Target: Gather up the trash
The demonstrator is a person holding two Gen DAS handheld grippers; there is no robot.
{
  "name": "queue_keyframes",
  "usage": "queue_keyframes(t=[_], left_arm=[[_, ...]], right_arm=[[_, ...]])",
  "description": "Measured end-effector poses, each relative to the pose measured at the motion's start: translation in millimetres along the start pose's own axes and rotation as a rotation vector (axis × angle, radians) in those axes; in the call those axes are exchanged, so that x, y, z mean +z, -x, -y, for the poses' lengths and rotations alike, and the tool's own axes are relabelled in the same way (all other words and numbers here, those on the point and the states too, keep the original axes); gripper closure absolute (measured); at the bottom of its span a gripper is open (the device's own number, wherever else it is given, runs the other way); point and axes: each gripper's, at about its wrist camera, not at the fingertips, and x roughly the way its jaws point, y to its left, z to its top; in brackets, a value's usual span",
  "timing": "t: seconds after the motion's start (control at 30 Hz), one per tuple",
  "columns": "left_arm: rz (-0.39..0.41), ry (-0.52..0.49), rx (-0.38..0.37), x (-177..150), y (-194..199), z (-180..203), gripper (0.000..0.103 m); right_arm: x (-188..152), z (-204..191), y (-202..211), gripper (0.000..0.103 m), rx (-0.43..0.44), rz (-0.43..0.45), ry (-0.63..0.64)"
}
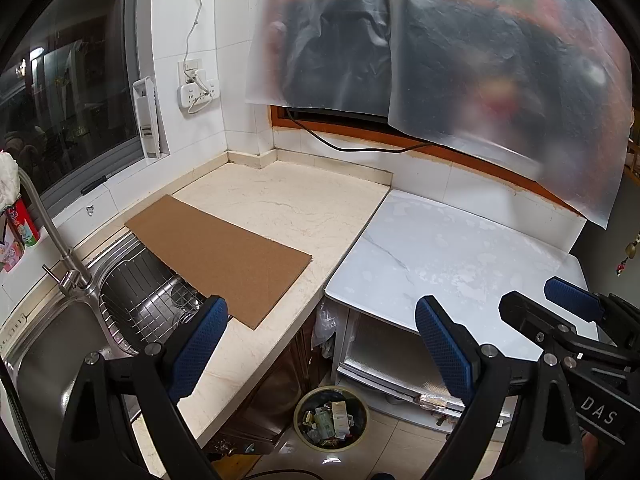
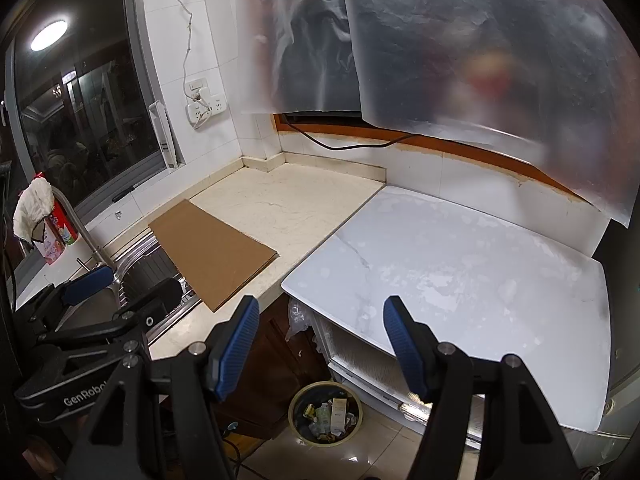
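Observation:
A round trash bin (image 1: 297,416) (image 2: 291,412) stands on the tiled floor between the counter cabinet and the white table. It holds several cartons and wrappers (image 1: 338,416) (image 2: 338,410). My left gripper (image 1: 320,350) hangs open and empty above the counter's front edge, with the bin below and between its blue pads. To its right, my right gripper (image 2: 320,348) is also open and empty, over the gap by the table corner. Each gripper shows in the other's view: the right gripper (image 1: 540,300) at the right, the left gripper (image 2: 124,286) at the left.
A flat brown cardboard sheet (image 1: 220,252) (image 2: 212,252) lies on the beige counter (image 1: 288,200), overhanging the steel sink (image 1: 60,340), which holds a wire rack (image 1: 160,300). A tap (image 1: 52,240) rises at the left. The white table top (image 1: 452,256) (image 2: 460,264) adjoins the counter. Plastic film hangs over the back window.

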Motion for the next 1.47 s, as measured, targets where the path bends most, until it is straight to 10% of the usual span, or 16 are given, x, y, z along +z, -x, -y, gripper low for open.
queue_keyframes(t=[1.47], left_arm=[[-0.018, 0.017, 0.011, -3.4, -3.9, 7.6, 0.01]], right_arm=[[-2.8, 6.0, -8.6, 0.038, -0.001, -0.024, -0.009]])
